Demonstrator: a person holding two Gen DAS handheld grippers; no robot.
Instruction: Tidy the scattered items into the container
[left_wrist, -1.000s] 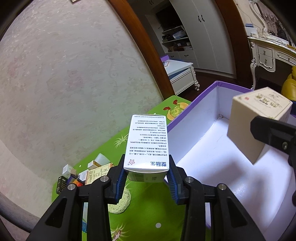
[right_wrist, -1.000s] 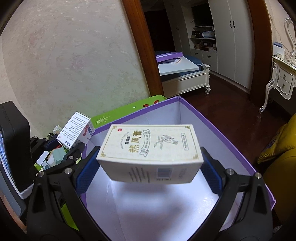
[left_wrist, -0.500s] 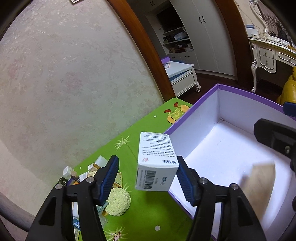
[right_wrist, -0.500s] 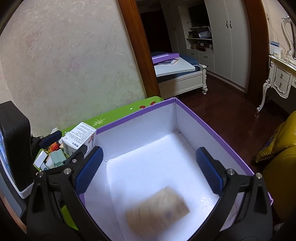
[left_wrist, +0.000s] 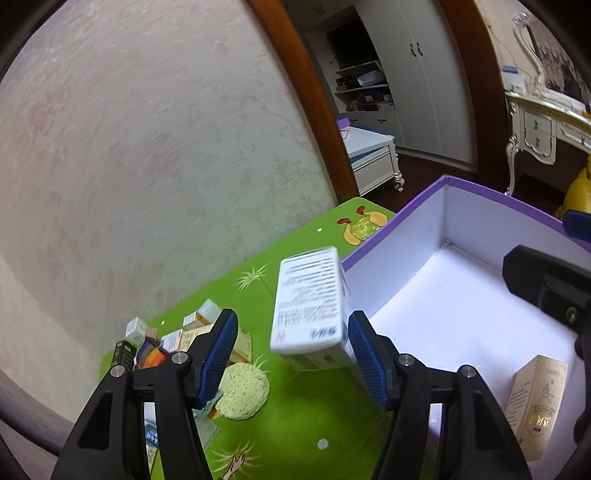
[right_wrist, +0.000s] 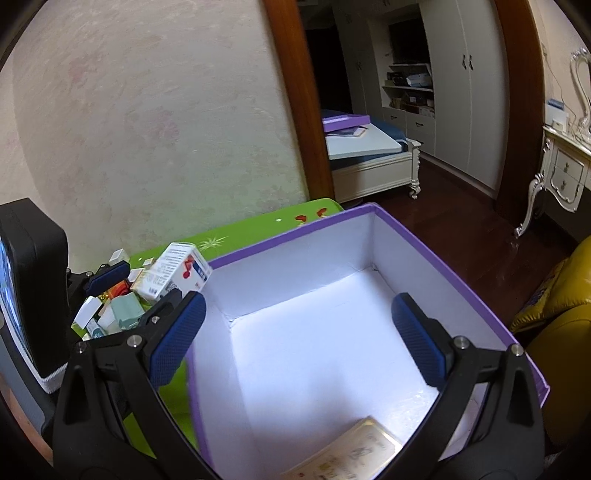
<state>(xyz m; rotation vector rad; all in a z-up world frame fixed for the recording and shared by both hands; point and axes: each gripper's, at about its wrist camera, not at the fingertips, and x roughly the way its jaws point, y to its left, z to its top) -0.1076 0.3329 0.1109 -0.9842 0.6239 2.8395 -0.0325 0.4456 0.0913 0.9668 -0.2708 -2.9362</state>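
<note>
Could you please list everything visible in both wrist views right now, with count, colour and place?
storage box: one, purple outside, white inside, on the table's right part.
beige carton: one, lying inside the storage box.
white carton: one, white with dark print, blurred, loose between the left tongs' pads at the storage box's wall.
small boxes: a pile, mixed colours, on the table's left; count unclear.
round sponge: one, pale yellow, on the table.
table: one, green with cartoon prints.
left tongs: black, blue pads, open.
right tongs: black, blue pads, open above the storage box.
</note>
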